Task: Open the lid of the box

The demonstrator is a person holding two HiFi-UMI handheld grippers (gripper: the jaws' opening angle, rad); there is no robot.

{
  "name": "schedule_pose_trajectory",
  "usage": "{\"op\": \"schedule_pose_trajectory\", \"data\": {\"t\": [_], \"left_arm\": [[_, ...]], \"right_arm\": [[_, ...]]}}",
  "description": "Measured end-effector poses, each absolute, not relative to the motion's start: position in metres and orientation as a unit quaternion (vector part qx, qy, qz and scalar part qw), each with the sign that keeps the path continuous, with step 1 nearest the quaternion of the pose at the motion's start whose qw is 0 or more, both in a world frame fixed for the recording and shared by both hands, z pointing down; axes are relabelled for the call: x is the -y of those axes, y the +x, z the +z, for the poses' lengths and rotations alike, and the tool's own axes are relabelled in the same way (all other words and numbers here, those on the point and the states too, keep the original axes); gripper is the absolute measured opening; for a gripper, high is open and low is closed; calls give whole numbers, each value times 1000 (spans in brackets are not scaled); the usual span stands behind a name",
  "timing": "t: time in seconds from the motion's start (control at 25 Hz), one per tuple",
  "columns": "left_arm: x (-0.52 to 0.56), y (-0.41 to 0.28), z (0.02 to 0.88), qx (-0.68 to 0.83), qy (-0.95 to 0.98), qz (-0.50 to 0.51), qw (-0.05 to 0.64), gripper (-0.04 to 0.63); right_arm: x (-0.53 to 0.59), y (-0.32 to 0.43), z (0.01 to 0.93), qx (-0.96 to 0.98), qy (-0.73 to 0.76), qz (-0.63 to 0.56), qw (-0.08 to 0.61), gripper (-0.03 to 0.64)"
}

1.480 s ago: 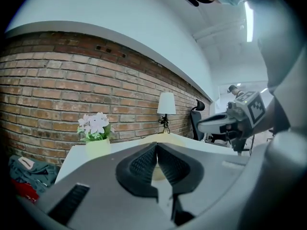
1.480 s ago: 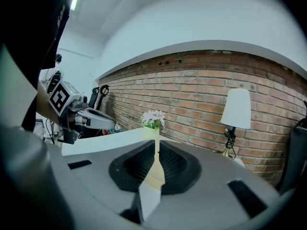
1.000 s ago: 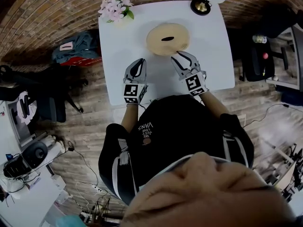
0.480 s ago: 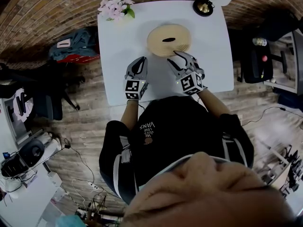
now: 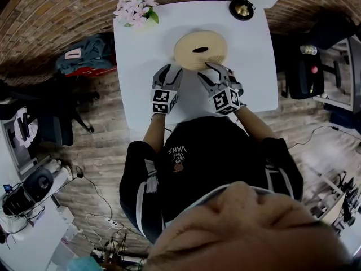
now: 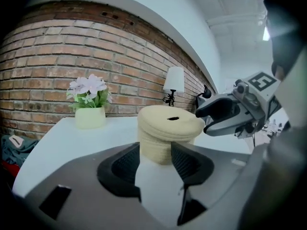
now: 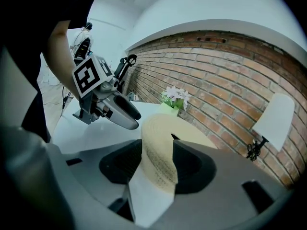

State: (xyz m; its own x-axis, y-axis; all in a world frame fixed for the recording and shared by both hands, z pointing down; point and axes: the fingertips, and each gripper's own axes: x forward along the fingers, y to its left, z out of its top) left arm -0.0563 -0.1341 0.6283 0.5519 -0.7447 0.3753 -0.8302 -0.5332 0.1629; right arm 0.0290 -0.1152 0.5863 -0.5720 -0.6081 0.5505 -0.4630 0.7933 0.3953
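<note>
Brick wall (image 6: 43,80) behind; white desk (image 5: 141,72) set against it.

Box (image 5: 200,49): round, woven, tan. It stands on the desk a little back from the middle, toward the wall. The lid (image 6: 170,121) is on and seated flat, with a dark oval slot at its centre.

Lamp (image 6: 172,85): white shade on a dark stem, at the far right corner of the desk, well apart from the box.

Left tool (image 6: 156,159): at the box's near left side, pointing at it, low over the desk. The jaws stand apart and have just been opening. The box's lower wall shows in the gap at their tips. The pads do not appear to press on it, and nothing is held.

Right tool (image 7: 157,159): at the box's near right side, rolled over, so the box looks tilted in its own view. The jaws are wide and have just been opening. The box's woven edge lies between them and fills most of the gap. I cannot tell whether a pad touches it; no grip shows.

The two tools are near each other, tips apart, both at the near rim of the box.

Flower pot (image 5: 135,10): pale green, with pink and white blooms, at the far left corner of the desk.
</note>
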Motion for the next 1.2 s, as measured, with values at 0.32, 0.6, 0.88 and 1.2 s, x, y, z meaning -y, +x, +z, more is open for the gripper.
{"op": "schedule_pose_trajectory", "data": {"t": [0.32,0.6,0.88,1.2], "left_arm": [[143,-40,646,413,884,173,137,263],[153,-30,651,388,896,192,103,304],[161,-23,655,360,908,202,75,314],[163,-24,654,355,910,200,77,316]], "right_arm": [[117,26,591,880,298,-101,357,193],[115,32,596,874,297,-109,369,206],[117,30,600,862,287,-160,386,207],[123,27,605,852,270,-200,401,207]]}}
